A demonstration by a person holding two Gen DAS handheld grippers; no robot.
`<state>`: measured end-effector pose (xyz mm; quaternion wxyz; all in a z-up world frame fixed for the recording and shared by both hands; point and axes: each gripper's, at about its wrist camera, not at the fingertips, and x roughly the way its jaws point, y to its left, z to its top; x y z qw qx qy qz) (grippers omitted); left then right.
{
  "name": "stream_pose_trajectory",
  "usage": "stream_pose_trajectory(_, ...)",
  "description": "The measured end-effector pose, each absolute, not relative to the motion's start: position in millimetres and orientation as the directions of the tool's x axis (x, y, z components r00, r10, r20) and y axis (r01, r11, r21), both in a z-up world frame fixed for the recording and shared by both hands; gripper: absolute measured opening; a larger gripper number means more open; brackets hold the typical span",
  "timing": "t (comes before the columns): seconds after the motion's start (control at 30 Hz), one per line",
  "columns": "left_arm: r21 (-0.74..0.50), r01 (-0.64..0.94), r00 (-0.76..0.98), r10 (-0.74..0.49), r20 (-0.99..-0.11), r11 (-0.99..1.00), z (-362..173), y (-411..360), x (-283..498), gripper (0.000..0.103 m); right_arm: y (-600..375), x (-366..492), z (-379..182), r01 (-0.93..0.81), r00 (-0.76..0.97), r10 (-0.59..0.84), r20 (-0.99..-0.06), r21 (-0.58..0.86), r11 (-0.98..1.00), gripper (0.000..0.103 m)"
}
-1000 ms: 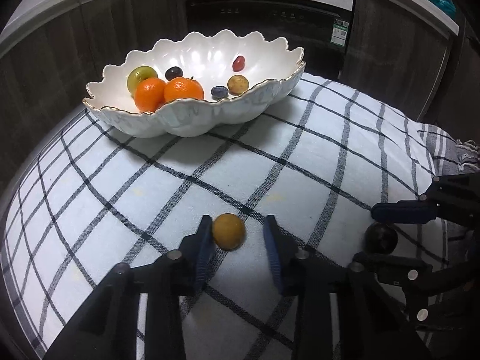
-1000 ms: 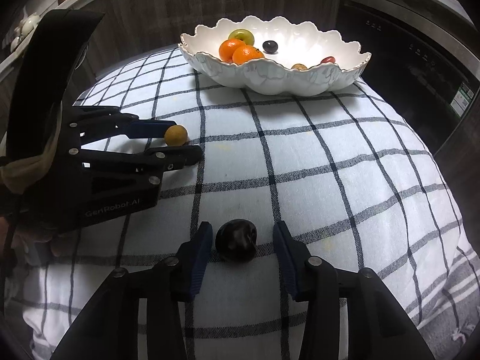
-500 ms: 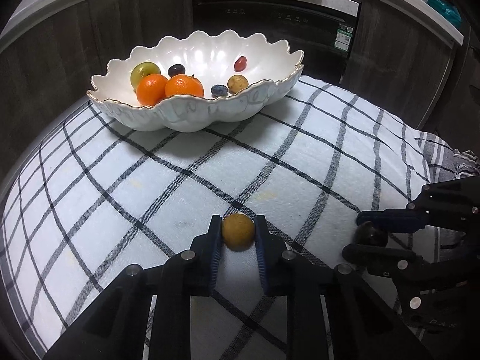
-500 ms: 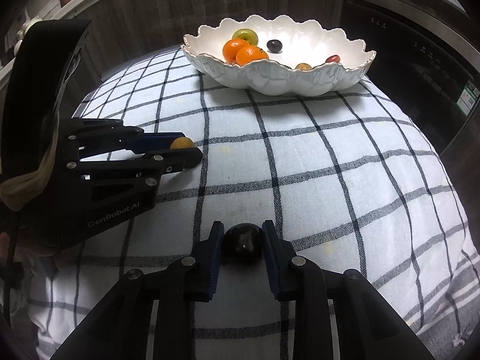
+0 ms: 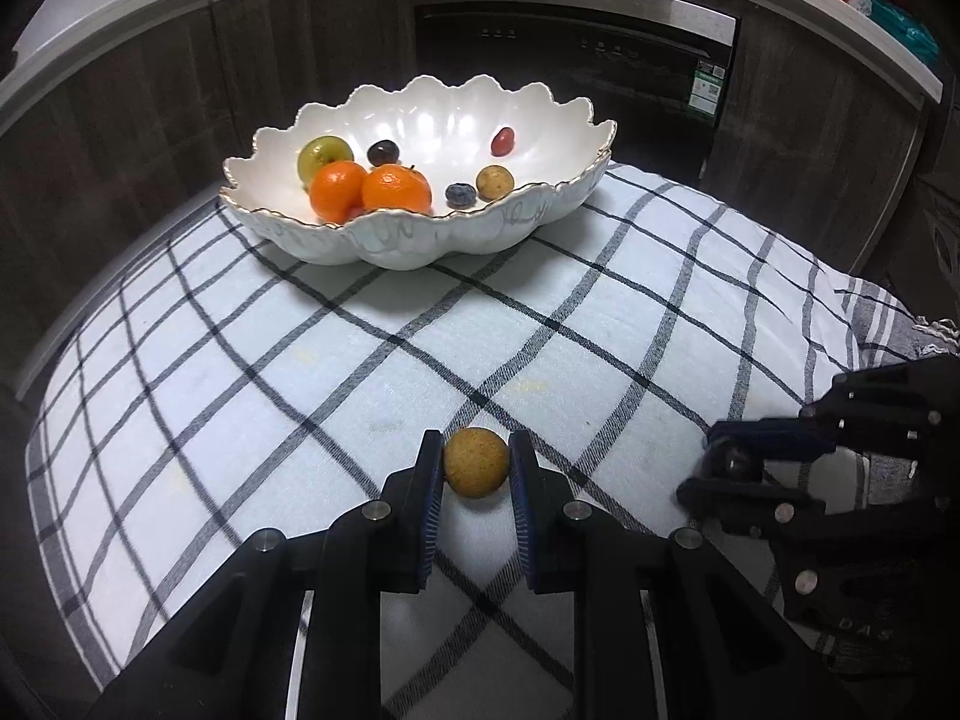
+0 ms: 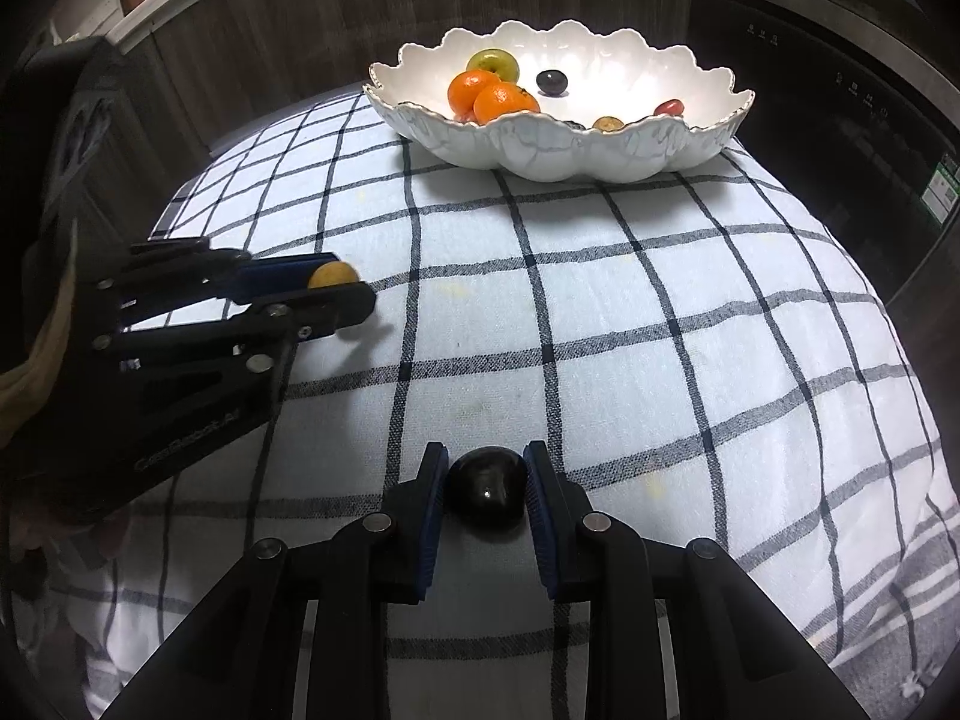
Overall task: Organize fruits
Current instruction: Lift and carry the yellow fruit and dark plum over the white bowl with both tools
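My left gripper (image 5: 476, 471) is shut on a small tan round fruit (image 5: 476, 470) and holds it just above the checked cloth (image 5: 300, 372). It also shows in the right wrist view (image 6: 333, 291), at the left. My right gripper (image 6: 486, 489) is shut on a dark plum (image 6: 486, 489), low over the cloth; it shows at the right of the left wrist view (image 5: 729, 468). A white scalloped bowl (image 5: 390, 240) stands at the far side and holds two oranges (image 5: 369, 189), a green apple (image 5: 324, 156) and several small fruits.
The cloth (image 6: 660, 330) covers a rounded table whose edges drop off all round. Dark wooden cabinets (image 5: 120, 138) and a black oven (image 5: 576, 60) stand close behind the bowl (image 6: 558, 144). A countertop (image 5: 840, 18) runs above them.
Both grippers have shut on their fruits, the left on the tan fruit and the right on the dark plum, and have lifted them slightly off the cloth.
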<state>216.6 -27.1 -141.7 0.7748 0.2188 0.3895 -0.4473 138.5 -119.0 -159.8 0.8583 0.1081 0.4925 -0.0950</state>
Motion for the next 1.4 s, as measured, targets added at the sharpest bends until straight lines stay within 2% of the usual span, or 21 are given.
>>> stream_pose_trajectory(0.3,-0.019,0.815,0.344,-0.511,-0.788,0.579,-122.0,-15.0,203.5,0.022,-120.4,134.8,-135.8,0.245,0.546,-0.059,-0.836,0.092,0.965,0.028)
stream_pose_trajectory(0.7,-0.021,0.676,0.463,-0.446,-0.766,0.737,-81.8,3.5,192.1,0.022,-135.5,142.2,-98.1,0.227,0.616,-0.081,-0.783,0.079,0.971,0.028)
stream_pose_trajectory(1.4,-0.087,0.452,0.608,-0.378,-0.698,0.888,-20.4,-31.0,190.8,0.022,-194.0,156.2,-33.6,0.204,0.724,-0.103,-0.682,0.069,0.976,0.028)
